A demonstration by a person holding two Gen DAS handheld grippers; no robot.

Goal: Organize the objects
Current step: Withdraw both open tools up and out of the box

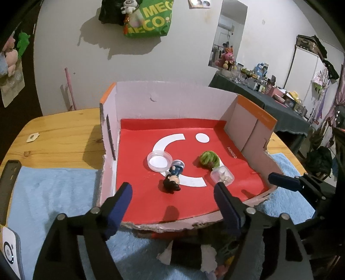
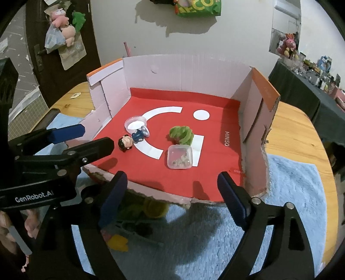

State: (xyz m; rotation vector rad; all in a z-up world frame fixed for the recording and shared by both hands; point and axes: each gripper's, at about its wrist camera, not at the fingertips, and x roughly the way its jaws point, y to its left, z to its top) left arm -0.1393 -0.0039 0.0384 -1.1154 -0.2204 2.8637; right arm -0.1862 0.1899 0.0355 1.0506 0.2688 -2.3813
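Observation:
A cardboard box (image 1: 174, 99) (image 2: 183, 73) with a red floor stands on the table. Inside lie a small figurine (image 1: 173, 177) (image 2: 131, 140) with black hair, a round clear lid (image 1: 159, 161) (image 2: 135, 124), a green fuzzy toy (image 1: 210, 159) (image 2: 181, 134) and a small clear square case (image 1: 222, 176) (image 2: 180, 159). My left gripper (image 1: 173, 190) (image 2: 94, 137) is open just over the box's torn front edge, nothing between its fingers. My right gripper (image 2: 172, 183) (image 1: 275, 177) is open too, near the front edge and right of the left one, and empty.
A blue towel (image 1: 54, 193) (image 2: 291, 193) covers the wooden table (image 1: 60, 133) around the box. Small toys, one yellow (image 2: 117, 242), lie on the towel below the grippers. A cluttered dark table (image 1: 269, 101) stands at the back right. A green bag (image 1: 148, 19) hangs on the wall.

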